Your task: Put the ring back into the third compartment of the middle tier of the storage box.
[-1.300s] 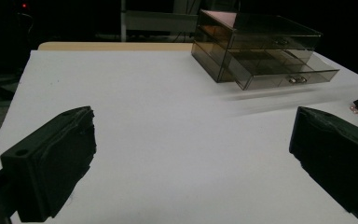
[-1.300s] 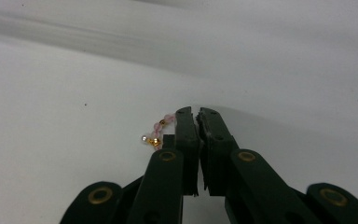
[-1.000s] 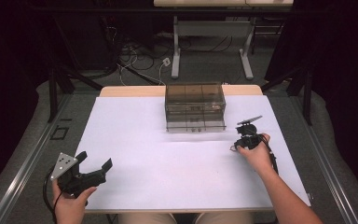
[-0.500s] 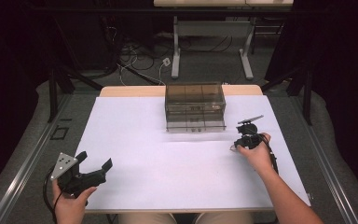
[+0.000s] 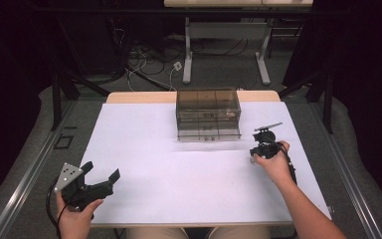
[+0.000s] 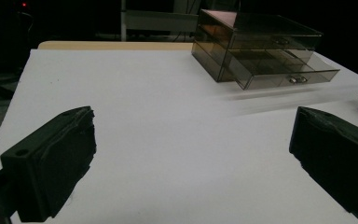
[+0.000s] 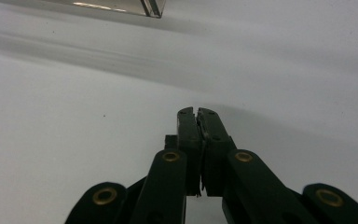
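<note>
The left tool (image 5: 101,180) sits at the near left corner of the white bench (image 5: 179,179), well apart from the smoky clear drawer box (image 5: 208,114) and on its near left side. Its jaws are spread wide with nothing between them; in the left gripper view the box (image 6: 261,56) stands far ahead to the right, its lowest drawer pulled out a little. The box rests at the far middle of the bench. The right tool (image 5: 258,149) is held low over the bench, near the box's front right corner. In the right gripper view its jaws (image 7: 197,116) are pressed together, gripping nothing visible.
</note>
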`<move>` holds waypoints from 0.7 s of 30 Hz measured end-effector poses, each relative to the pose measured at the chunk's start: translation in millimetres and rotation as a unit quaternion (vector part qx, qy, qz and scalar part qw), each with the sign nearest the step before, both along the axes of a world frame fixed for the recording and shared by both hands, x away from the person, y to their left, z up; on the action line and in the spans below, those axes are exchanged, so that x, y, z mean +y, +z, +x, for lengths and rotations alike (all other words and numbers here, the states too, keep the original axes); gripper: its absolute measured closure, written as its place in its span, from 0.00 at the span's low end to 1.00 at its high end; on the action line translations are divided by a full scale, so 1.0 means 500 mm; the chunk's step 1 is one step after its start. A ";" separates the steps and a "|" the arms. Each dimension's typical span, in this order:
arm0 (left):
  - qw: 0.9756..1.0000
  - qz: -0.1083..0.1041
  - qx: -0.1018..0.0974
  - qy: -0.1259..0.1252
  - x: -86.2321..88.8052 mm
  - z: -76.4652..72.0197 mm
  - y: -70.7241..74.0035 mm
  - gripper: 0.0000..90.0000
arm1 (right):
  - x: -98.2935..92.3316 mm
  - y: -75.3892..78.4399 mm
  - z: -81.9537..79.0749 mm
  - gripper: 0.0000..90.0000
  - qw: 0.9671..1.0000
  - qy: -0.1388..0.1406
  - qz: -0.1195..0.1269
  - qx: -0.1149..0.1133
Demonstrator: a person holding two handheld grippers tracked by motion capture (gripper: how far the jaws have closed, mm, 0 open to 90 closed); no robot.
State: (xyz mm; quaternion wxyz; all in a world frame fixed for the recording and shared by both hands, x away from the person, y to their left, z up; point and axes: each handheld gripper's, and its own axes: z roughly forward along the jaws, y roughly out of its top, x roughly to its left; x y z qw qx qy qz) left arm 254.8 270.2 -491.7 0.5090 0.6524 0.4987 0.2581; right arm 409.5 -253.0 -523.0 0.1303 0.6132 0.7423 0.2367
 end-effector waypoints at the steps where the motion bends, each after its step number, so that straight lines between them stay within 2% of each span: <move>1: 1.000 0.000 0.000 -0.001 0.000 0.000 0.000 0.01 | 0.001 -0.001 0.000 0.99 1.000 -0.001 -0.003 0.000; 17: 1.000 0.000 0.001 -0.001 0.000 0.001 -0.001 0.01 | -0.001 0.007 -0.003 0.99 1.000 0.004 0.000 0.001; 21: 1.000 0.000 0.001 0.000 0.000 0.001 -0.002 0.01 | 0.000 0.008 -0.003 0.99 1.000 0.003 0.001 -0.007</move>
